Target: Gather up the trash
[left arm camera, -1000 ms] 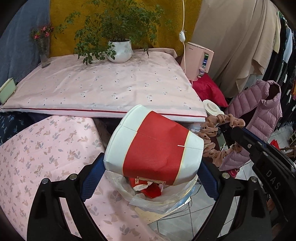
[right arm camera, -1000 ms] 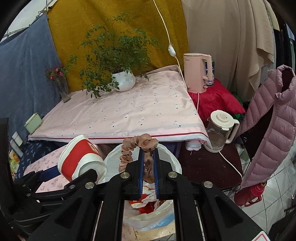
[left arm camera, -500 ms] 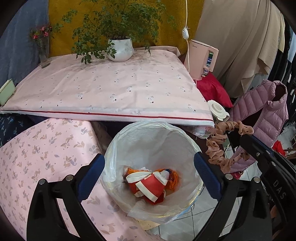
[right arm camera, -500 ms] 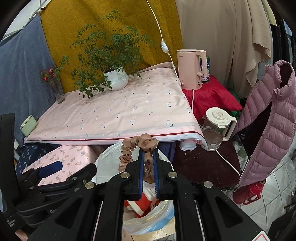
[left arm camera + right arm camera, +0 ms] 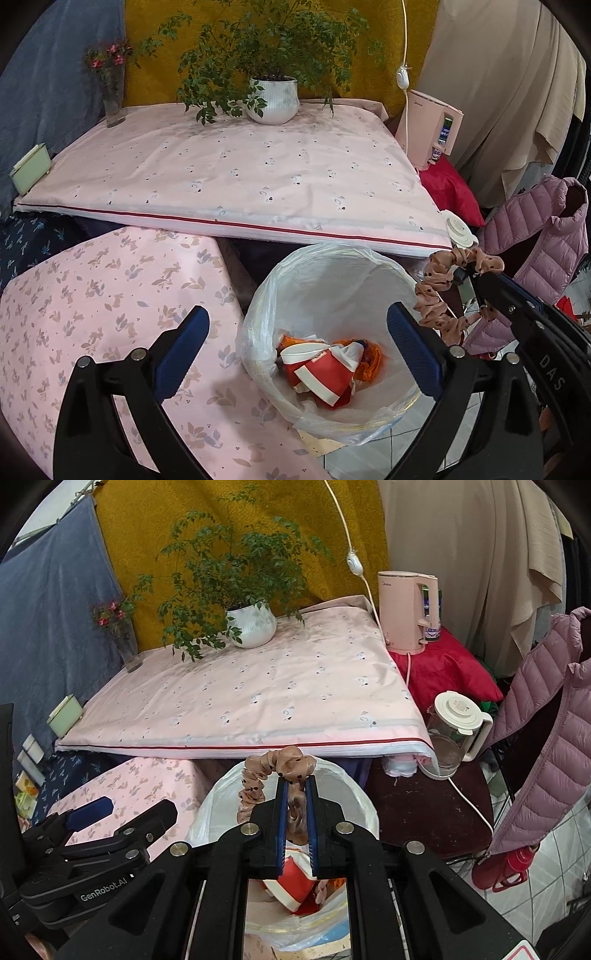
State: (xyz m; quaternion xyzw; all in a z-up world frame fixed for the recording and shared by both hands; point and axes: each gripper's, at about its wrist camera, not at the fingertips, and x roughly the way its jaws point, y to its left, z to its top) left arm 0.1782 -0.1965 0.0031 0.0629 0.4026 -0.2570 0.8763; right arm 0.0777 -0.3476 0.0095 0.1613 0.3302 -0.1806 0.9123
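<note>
A trash bin lined with a clear plastic bag (image 5: 325, 280) stands on the floor below me; it also shows in the right wrist view (image 5: 354, 790). A crushed red and white paper cup (image 5: 321, 369) lies at its bottom on orange scraps. My left gripper (image 5: 295, 332) is open and empty above the bin's left side. My right gripper (image 5: 295, 786) is shut on a tan dotted scrunchie (image 5: 273, 771) and holds it over the bin's rim; the scrunchie also shows in the left wrist view (image 5: 443, 291).
A pink-clothed table (image 5: 229, 177) carries a potted plant (image 5: 273, 99) and a flower vase (image 5: 112, 107). A pink kettle (image 5: 406, 613), a glass jug (image 5: 458, 723), a purple jacket (image 5: 546, 738) and a pink floral stool (image 5: 103, 317) surround the bin.
My left gripper opened and the red and white cup dropped into the bin. The left gripper then shifted left. My right gripper keeps hold of the scrunchie over the bin.
</note>
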